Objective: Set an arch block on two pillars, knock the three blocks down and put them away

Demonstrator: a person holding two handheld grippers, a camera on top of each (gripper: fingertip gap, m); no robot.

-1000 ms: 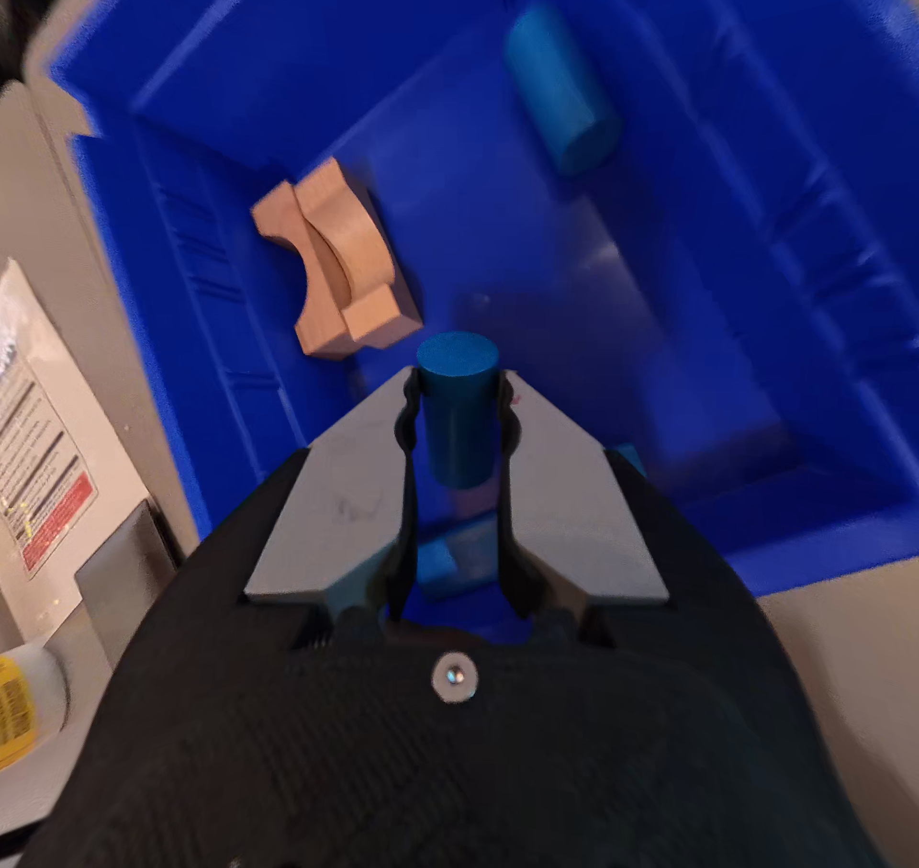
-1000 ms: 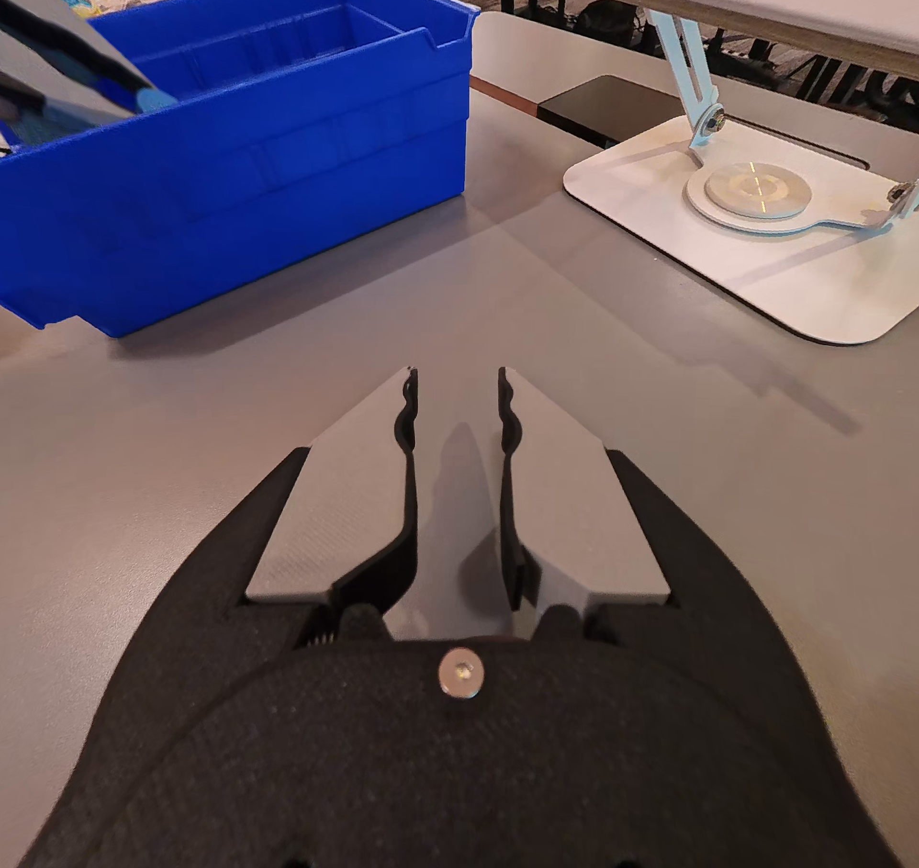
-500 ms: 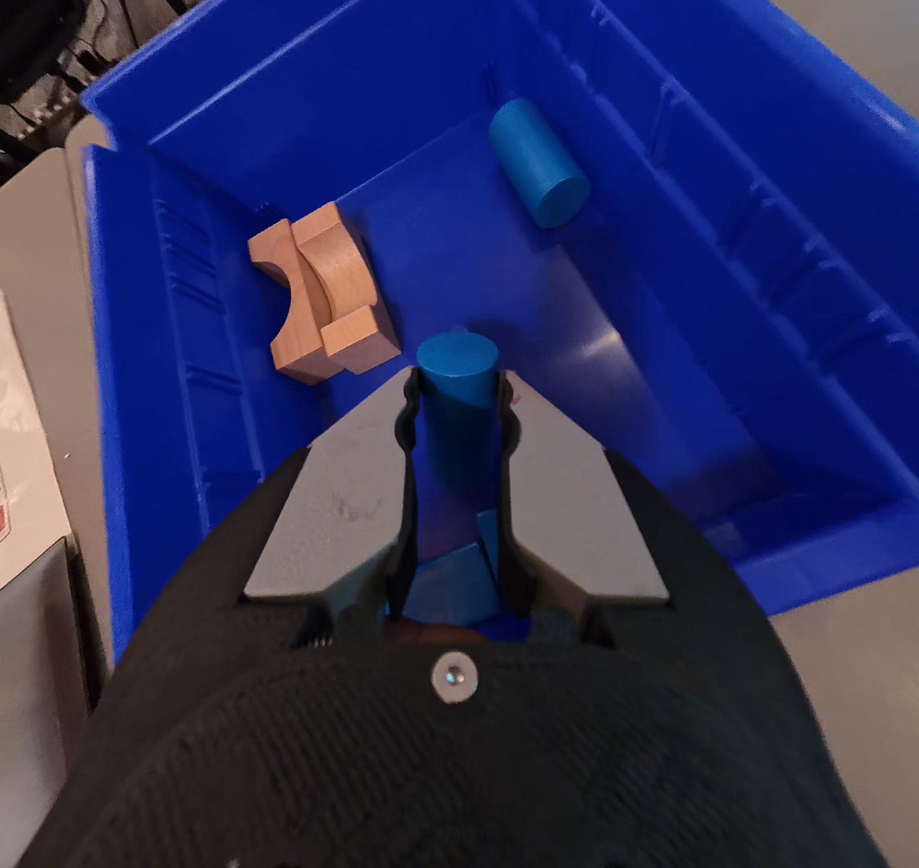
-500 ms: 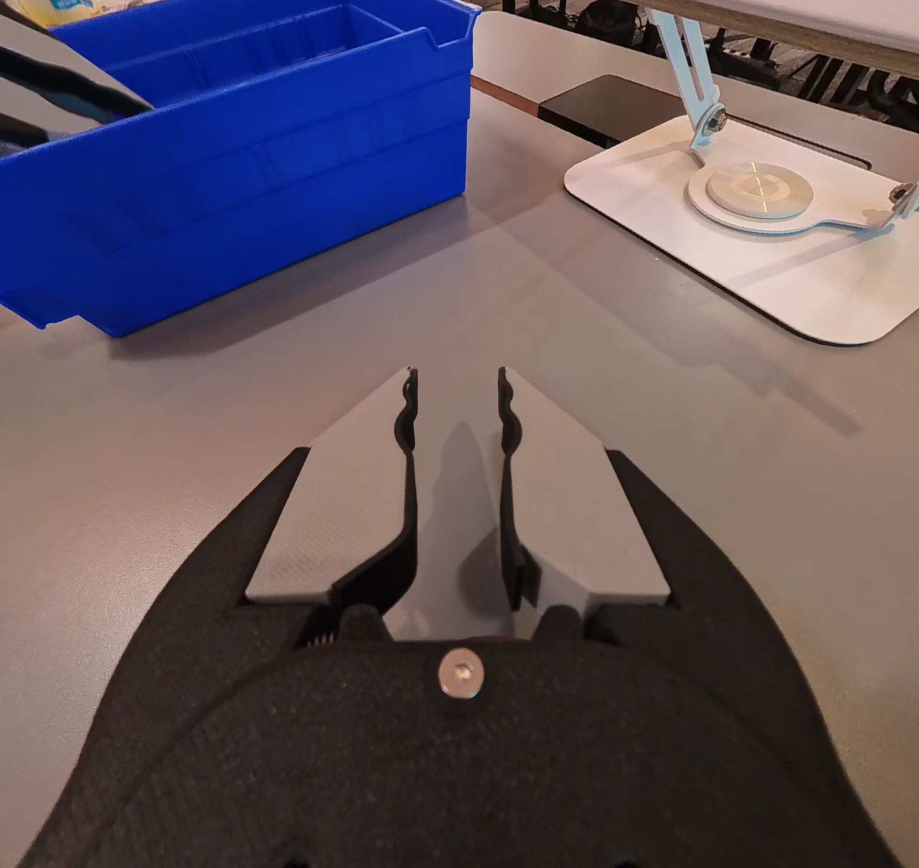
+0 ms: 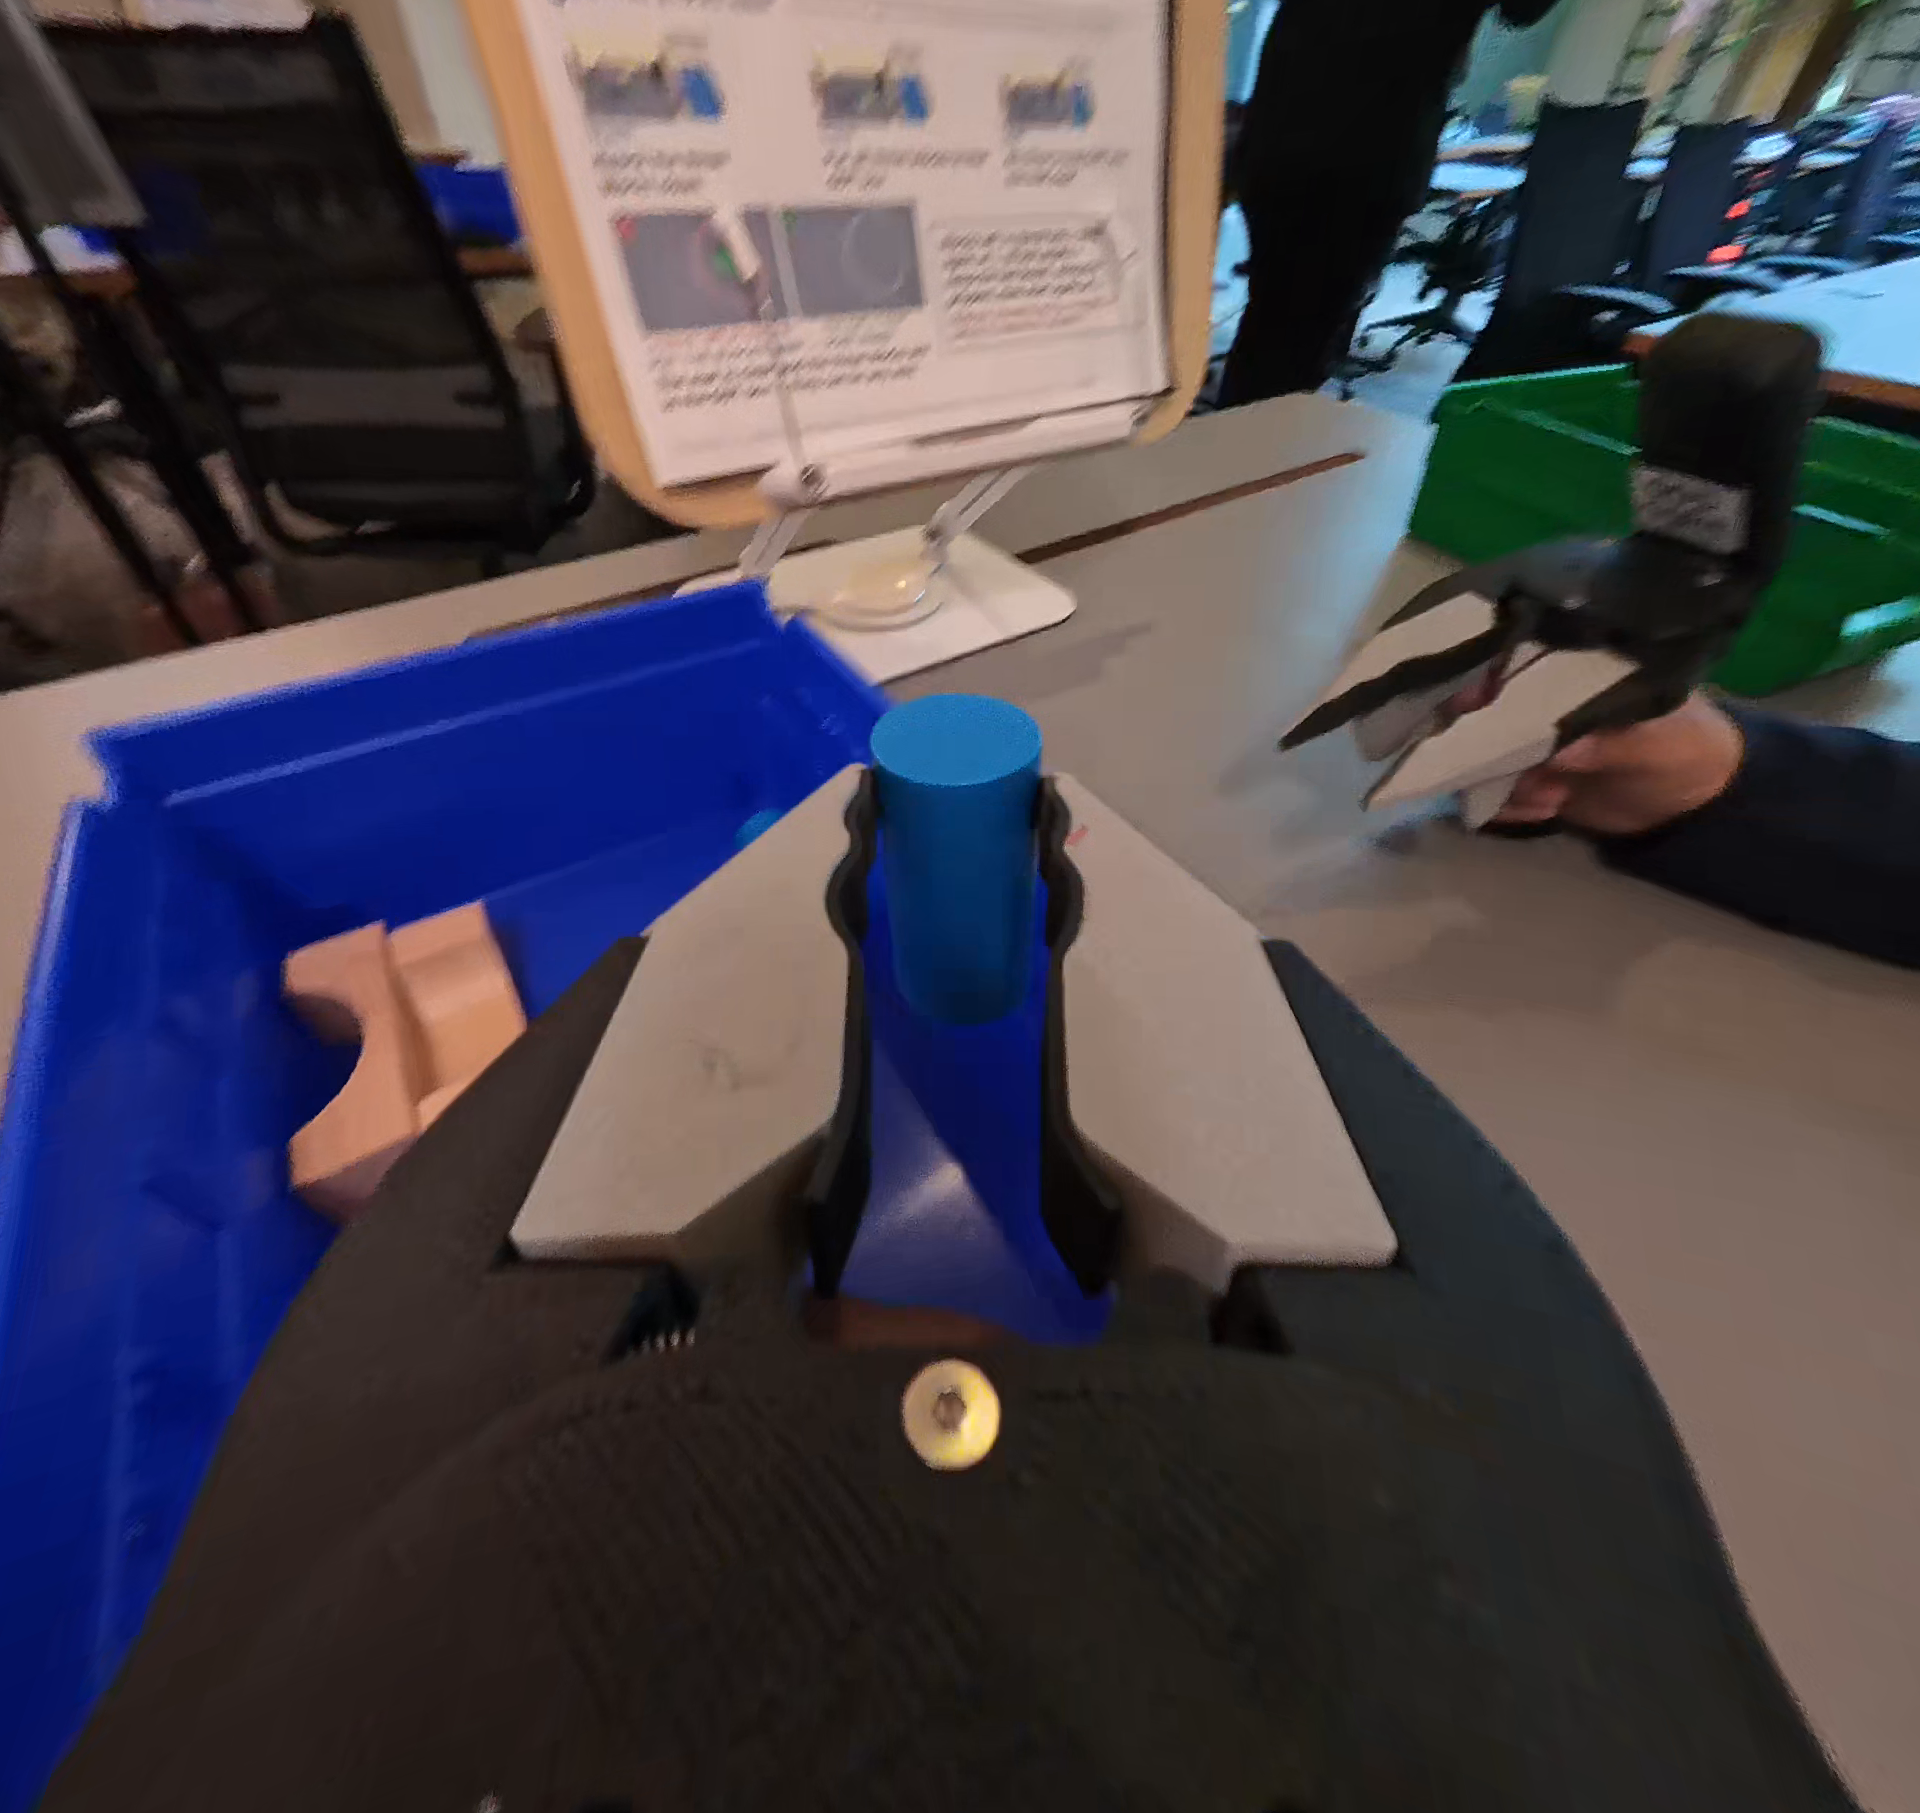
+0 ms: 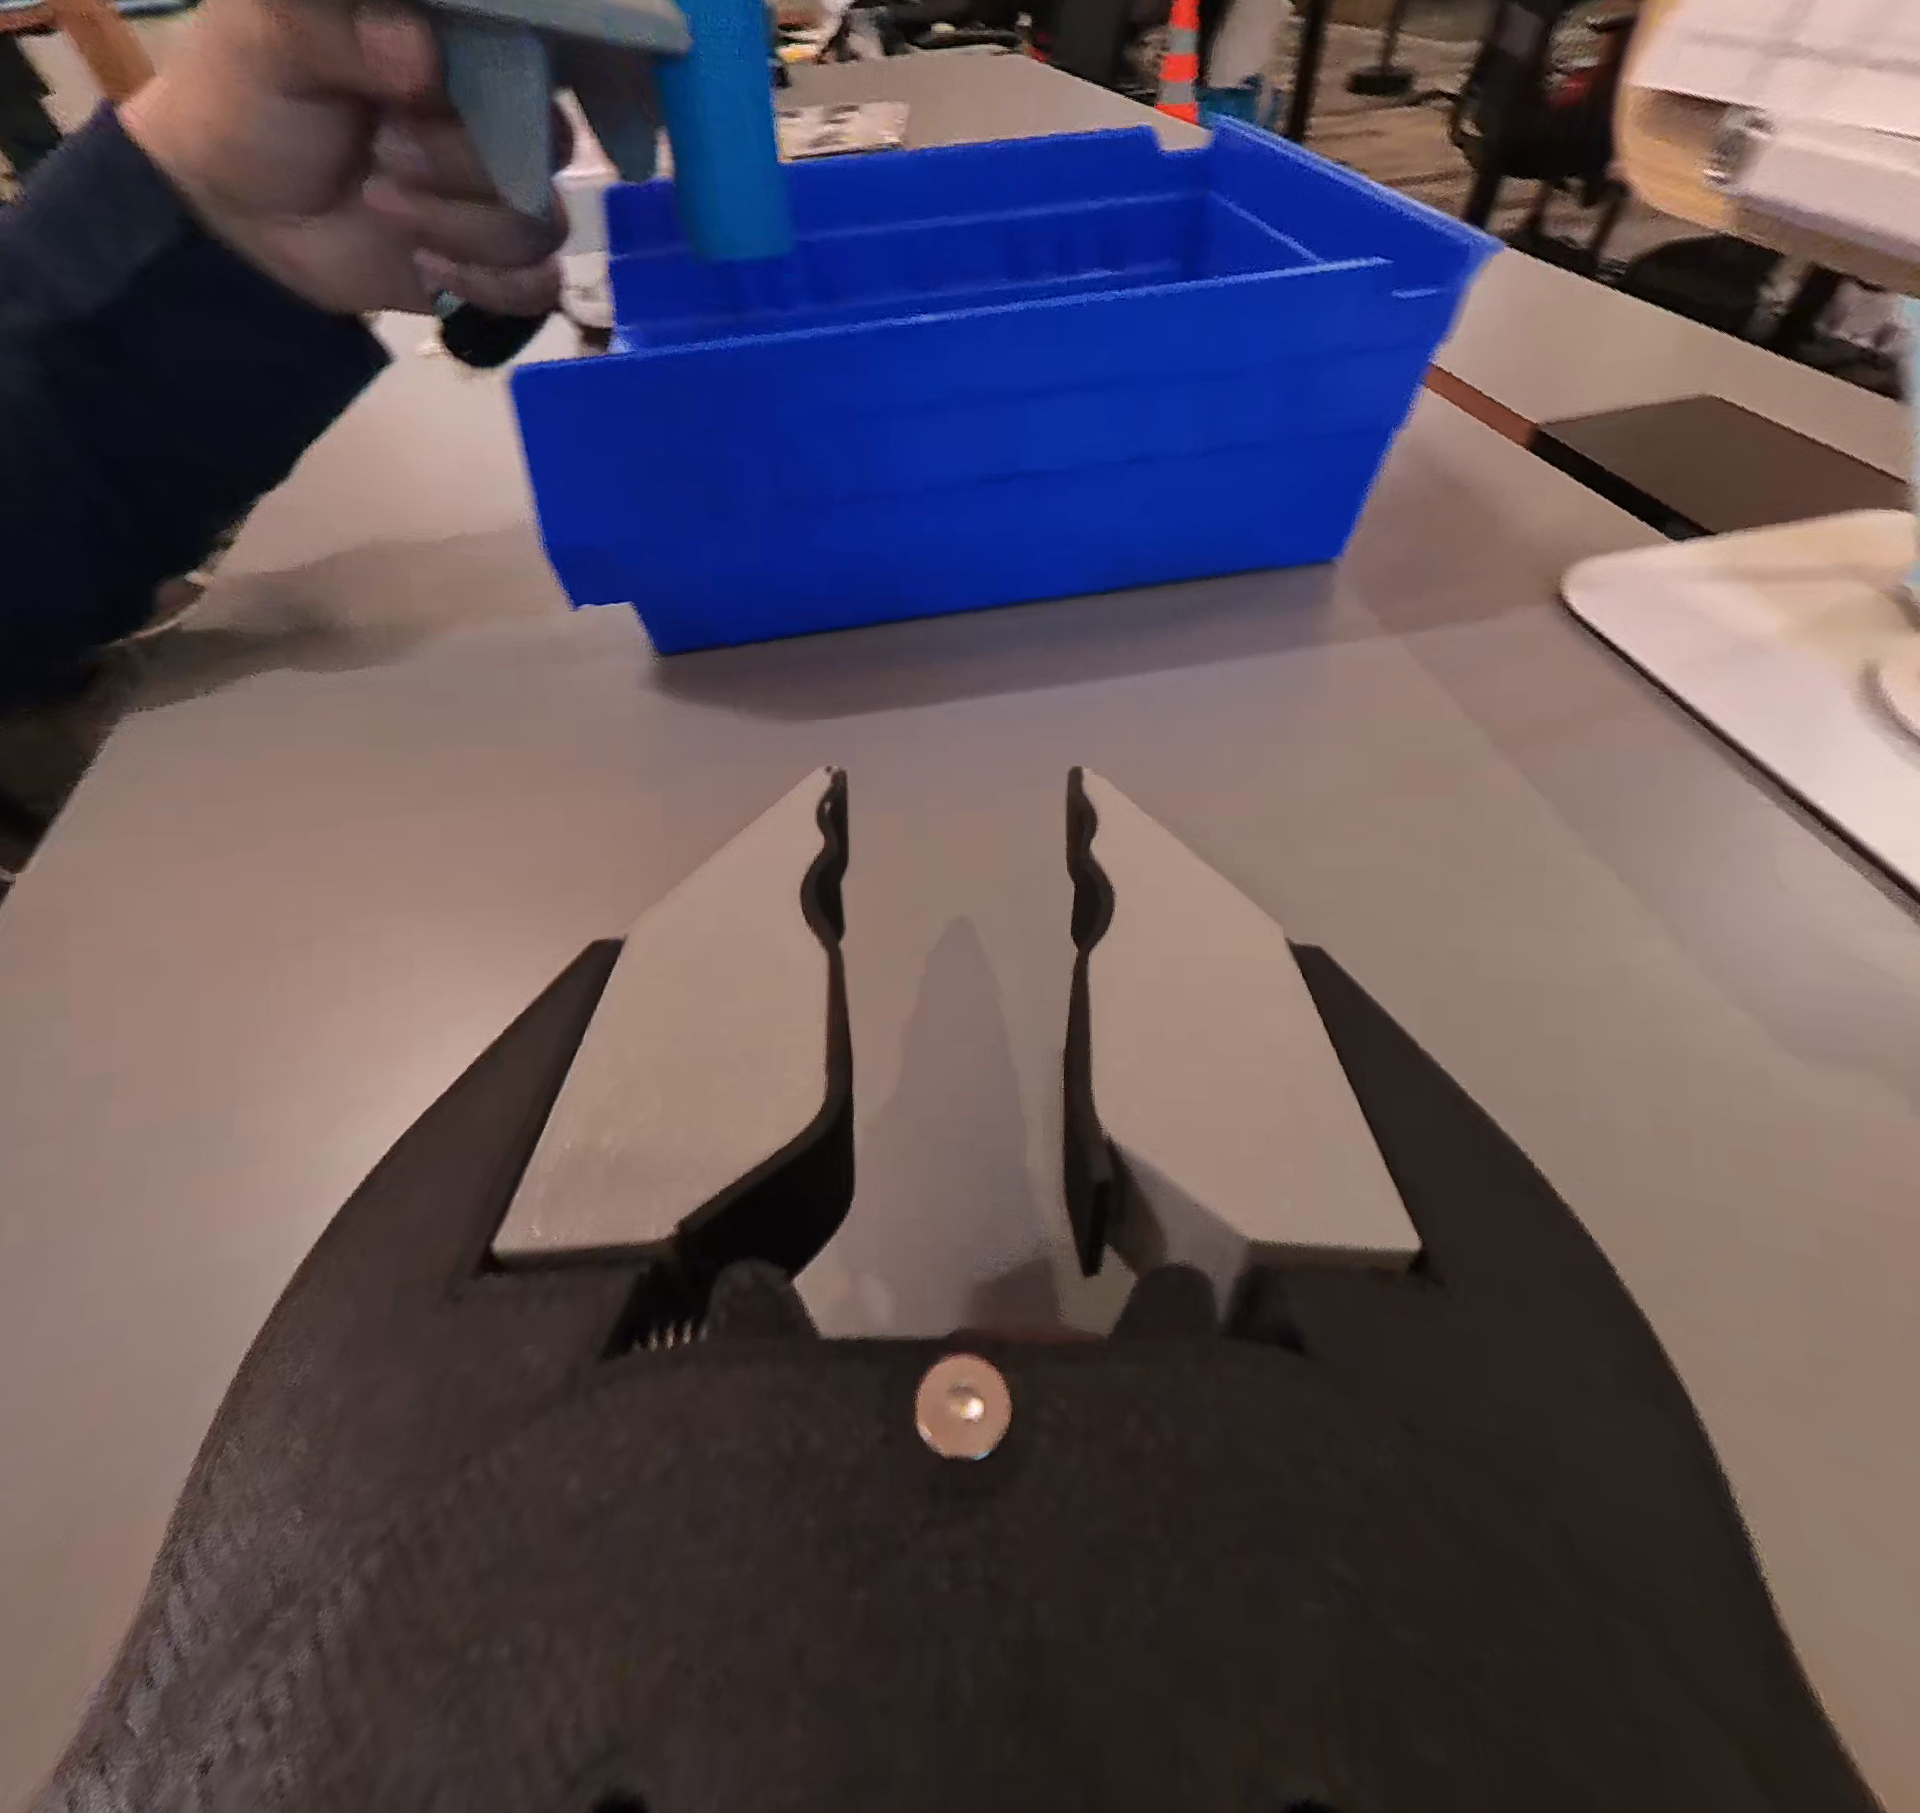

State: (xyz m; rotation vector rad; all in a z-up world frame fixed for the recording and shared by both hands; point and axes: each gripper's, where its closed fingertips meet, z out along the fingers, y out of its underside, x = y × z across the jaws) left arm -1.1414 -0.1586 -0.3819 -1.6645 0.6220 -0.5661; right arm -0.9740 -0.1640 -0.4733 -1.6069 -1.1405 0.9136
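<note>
Risk, as I judge it: my left tongs (image 5: 956, 807) clench the blue pillar (image 5: 956, 870) high by its top, so a bump on the bin (image 5: 468, 724) rim could twist it loose. Arch (image 5: 405, 1046) lies in the bin at left; my right tongs (image 6: 956, 807) gape bare over the table (image 6: 312, 880).

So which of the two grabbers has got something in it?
The left gripper: its pads press on an upright blue cylinder above the blue bin. The right gripper is open over bare table.
</note>
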